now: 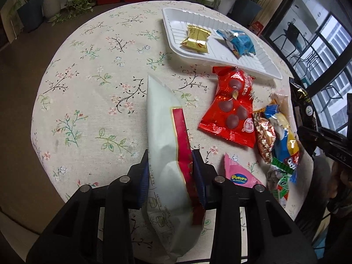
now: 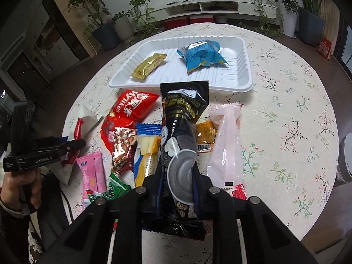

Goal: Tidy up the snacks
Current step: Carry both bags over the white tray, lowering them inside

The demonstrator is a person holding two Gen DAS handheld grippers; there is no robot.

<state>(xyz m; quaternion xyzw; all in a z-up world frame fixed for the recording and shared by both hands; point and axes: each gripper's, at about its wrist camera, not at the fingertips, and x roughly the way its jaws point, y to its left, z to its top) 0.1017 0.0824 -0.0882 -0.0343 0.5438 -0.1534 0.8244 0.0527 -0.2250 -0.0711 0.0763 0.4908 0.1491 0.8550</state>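
**Both grippers loaded, tray drop pending**

Left gripper [image 1: 170,165] had its fingers pinched on a white packet with a red stripe [image 1: 164,118], held lengthwise, its far end pointing out over the tabletop [image 1: 88,88]. Right gripper [image 2: 178,180] had its fingers clamped on a black snack packet [image 2: 183,118], grip sitting low on the pack, top end leaning toward the white tray [image 2: 246,66].

The tray sat at the far side of the floral tabletop and already held a gold packet [image 2: 148,66] on its left and a blue packet [image 2: 201,55] further right. The loose pile lay between the tray and the near edge: red bag [image 2: 132,107], pink wrapper [image 2: 92,171], yellow-and-blue pack [image 2: 146,154], a pale translucent pink pouch [image 2: 224,145] to the right, plus several smaller packs, partly overlapping.

Judged step: carrying the two held packs to the tray. To do it well:
- Right hand first, probably; the black packet was already nearly over the tray's near rim. Aim for the bare floor right of the blue packet or between gold and blue, not on top of either.
- The black pack looked long and floppy, held near one end; lower the free end to the tray floor before releasing so it lies flat.
- The white packet was well left of the tray; swing it across above the pile, clear of the red bag.
- Keep the two grippers apart over the tray; stagger the drops.
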